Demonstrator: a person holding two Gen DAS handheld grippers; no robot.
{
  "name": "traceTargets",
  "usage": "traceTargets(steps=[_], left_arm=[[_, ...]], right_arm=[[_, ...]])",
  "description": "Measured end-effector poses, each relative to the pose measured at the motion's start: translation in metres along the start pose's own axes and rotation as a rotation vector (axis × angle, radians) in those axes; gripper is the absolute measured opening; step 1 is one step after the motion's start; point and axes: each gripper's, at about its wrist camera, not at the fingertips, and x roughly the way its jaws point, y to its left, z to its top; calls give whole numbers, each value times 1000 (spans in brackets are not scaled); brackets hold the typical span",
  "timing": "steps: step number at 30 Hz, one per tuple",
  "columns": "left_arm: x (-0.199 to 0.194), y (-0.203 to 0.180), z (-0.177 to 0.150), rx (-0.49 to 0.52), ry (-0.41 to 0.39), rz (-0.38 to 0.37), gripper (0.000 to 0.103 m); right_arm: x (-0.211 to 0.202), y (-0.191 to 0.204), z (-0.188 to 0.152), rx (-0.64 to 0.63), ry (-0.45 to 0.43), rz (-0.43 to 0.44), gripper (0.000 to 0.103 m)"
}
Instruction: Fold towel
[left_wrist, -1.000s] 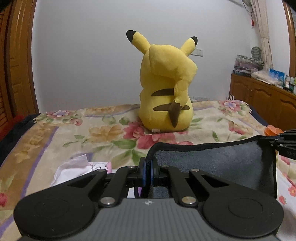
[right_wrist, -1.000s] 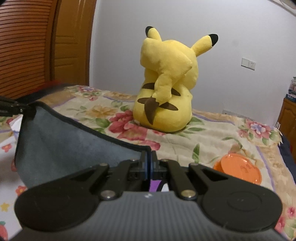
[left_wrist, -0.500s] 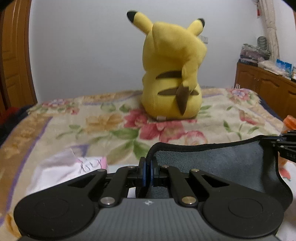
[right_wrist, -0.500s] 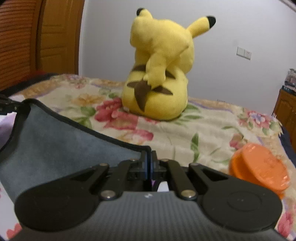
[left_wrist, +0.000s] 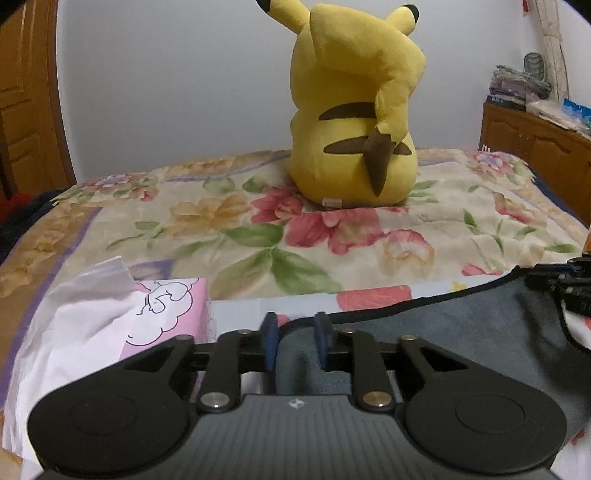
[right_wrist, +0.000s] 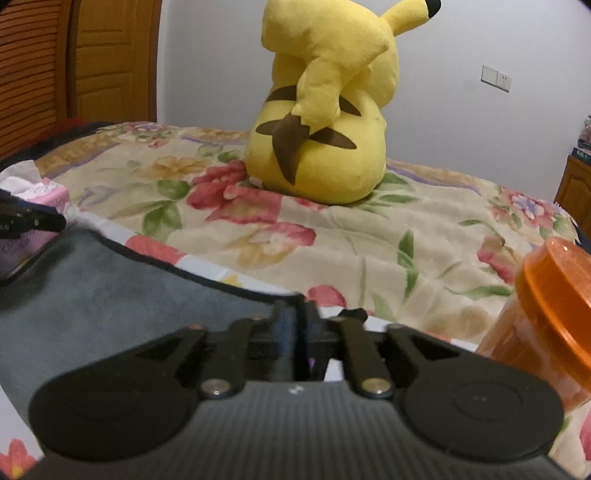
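Note:
A grey towel (left_wrist: 461, 332) with black trim lies low over the flowered bed; it also shows in the right wrist view (right_wrist: 110, 291). My left gripper (left_wrist: 295, 339) is open, its blue pads apart on either side of the towel's left corner. My right gripper (right_wrist: 295, 325) has its pads close together at the towel's right corner, blurred. The right gripper's tip shows at the right edge of the left wrist view (left_wrist: 561, 284). The left gripper's tip shows at the left edge of the right wrist view (right_wrist: 33, 221).
A big yellow Pikachu plush (left_wrist: 354, 122) sits on the floral blanket (left_wrist: 258, 229) ahead. A pink tissue box (left_wrist: 162, 314) with white tissue is just left of the left gripper. An orange lidded jar (right_wrist: 550, 317) stands close on the right. Wooden cabinet (left_wrist: 535, 147) at far right.
Both grippers have moved forward and down toward the bed, laying the towel down. The left gripper has opened and let go of its corner. The orange jar is now much closer.

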Motion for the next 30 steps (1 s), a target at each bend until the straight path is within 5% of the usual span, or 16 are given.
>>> traceTargets(steps=[2,4,10,22,30], left_arm=[[-3,0,1,0,2,-9,33],[-8,-1,3,-7,-10,-13,57],[-30,-12,8,1,-21,-36,80],[-113,-39,33,59,-48,-55,97],[-181,-50,59,82,-109,-43,100]], right_arm=[[-2,1,0,-2,-4,3,63],[-8,1,1,3,-21,18,63],[-29,5,8,27,-10,43,68],[-115,20,36,89,-77,82,103],[-166,28,57,121,-110,76,103]])
